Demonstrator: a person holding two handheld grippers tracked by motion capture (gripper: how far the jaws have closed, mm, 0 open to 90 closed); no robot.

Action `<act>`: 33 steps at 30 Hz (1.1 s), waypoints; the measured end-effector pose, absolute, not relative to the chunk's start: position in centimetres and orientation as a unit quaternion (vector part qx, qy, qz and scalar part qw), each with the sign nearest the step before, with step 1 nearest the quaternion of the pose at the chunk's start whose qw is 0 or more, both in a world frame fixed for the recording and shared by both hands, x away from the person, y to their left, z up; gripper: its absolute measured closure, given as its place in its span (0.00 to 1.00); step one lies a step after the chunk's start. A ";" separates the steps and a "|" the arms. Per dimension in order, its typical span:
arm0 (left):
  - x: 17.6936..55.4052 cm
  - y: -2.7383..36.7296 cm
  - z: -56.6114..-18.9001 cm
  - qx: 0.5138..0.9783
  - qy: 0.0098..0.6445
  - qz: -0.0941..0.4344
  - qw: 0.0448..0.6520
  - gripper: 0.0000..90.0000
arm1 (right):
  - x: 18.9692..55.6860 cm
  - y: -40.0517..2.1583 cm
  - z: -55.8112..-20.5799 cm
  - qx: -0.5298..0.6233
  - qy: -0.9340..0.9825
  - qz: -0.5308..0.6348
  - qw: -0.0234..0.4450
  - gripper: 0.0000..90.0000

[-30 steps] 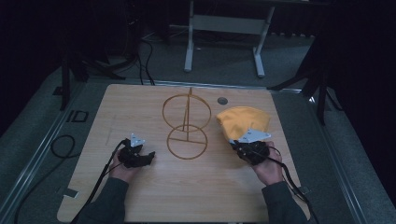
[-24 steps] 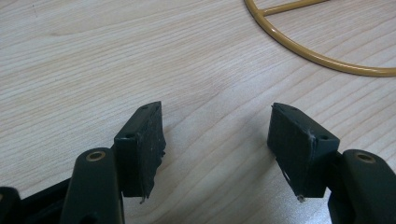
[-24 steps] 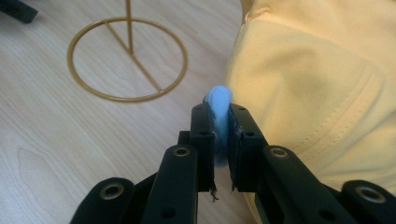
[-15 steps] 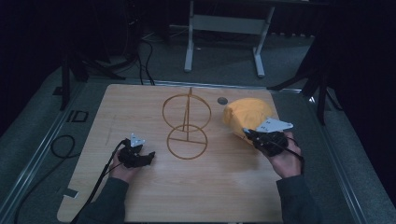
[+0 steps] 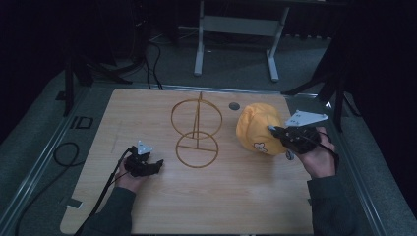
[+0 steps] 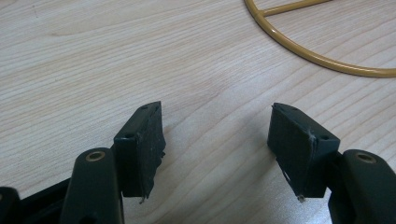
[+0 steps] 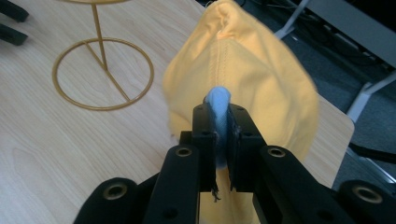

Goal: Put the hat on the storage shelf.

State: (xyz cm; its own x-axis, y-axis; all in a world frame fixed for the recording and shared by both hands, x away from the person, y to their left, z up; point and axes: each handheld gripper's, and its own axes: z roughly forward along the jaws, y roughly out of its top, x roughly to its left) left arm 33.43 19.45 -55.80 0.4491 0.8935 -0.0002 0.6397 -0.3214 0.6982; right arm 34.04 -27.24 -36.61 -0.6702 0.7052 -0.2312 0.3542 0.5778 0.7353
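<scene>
The right gripper (image 7: 223, 140) is pinching the yellow cap (image 5: 258, 129) by its light-blue brim (image 7: 218, 100), while the left gripper (image 6: 219, 140) is resting spread beside the gold wire stand (image 5: 196, 132).

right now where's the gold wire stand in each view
High view: the gold wire stand is at the table's middle, upright hoop above a flat ring base, between the two grippers.
Left gripper view: an arc of its ring base crosses the top right corner, beyond the open jaws.
Right gripper view: it stands at upper left, left of the yellow cap.
Shared landmark: the light wooden table under the stand.
</scene>
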 end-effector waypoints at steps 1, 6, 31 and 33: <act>33.4 19.5 -55.8 0.788 0.486 0.198 0.321 0.40 | 34.3 -27.1 -36.5 0.311 0.850 0.337 0.261 0.92; 33.4 19.4 -55.8 0.788 0.486 0.198 0.322 0.40 | 36.0 -25.9 -36.5 0.309 0.856 0.332 0.248 0.92; 33.4 19.5 -55.8 0.788 0.485 0.198 0.323 0.40 | 41.0 -23.1 -37.4 0.313 0.863 0.351 0.186 0.73; 33.5 19.5 -55.8 0.788 0.485 0.199 0.323 0.40 | 40.7 -23.5 -37.4 0.312 0.868 0.338 0.187 0.73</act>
State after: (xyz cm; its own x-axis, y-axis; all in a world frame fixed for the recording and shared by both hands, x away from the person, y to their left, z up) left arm 33.45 19.47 -55.83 0.4507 0.8927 0.0002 0.6360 -0.3213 0.7016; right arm 40.75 -23.48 -37.44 -0.7353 0.6681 -0.1138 0.4155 0.5771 0.7030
